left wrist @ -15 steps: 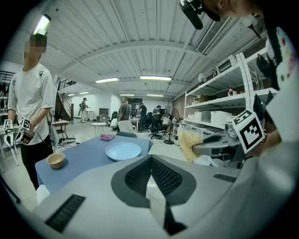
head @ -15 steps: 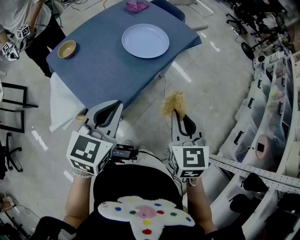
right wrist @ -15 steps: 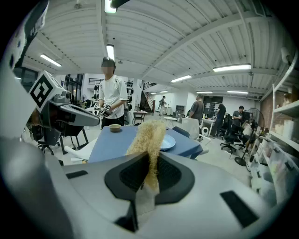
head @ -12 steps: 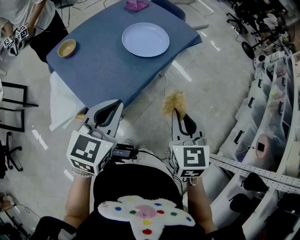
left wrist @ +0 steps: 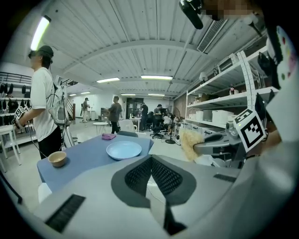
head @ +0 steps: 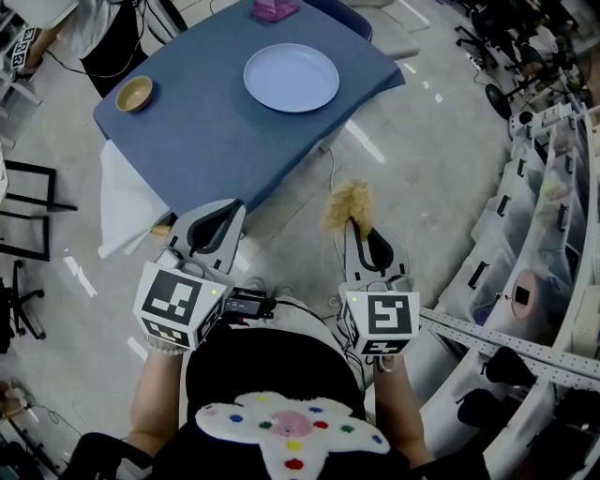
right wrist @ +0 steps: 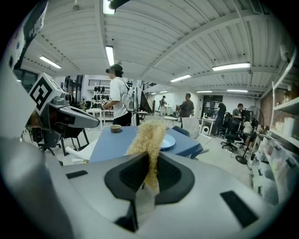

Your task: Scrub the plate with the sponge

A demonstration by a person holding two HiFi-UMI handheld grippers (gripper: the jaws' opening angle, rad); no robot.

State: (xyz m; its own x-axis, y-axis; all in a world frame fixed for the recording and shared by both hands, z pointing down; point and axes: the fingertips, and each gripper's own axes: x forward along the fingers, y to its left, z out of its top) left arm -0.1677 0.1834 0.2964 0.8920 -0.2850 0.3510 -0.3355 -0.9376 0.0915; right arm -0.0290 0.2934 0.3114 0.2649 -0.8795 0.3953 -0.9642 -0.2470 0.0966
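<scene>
Fingers of right gripper (right wrist: pixel 150 161) clenched on tan sponge (right wrist: pixel 146 135); left gripper (left wrist: pixel 151 163) fingers closed, empty.

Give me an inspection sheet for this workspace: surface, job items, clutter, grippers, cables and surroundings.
Surface: blue-covered table, with a white cloth hanging off its near left corner.
Job's things: pale blue plate, empty, on the table's far side; tan fibrous sponge, off the table and over the floor.
Clutter: small tan bowl near the table's left edge; pink cloth at the far edge.
Grippers: left hand-held gripper shut and empty; right hand-held gripper shut on the sponge. Both are short of the table.
Cables: one thin cable on the floor by the table's near right side.
Surroundings: shelving with bins on the right; a person standing beyond the bowl.
</scene>
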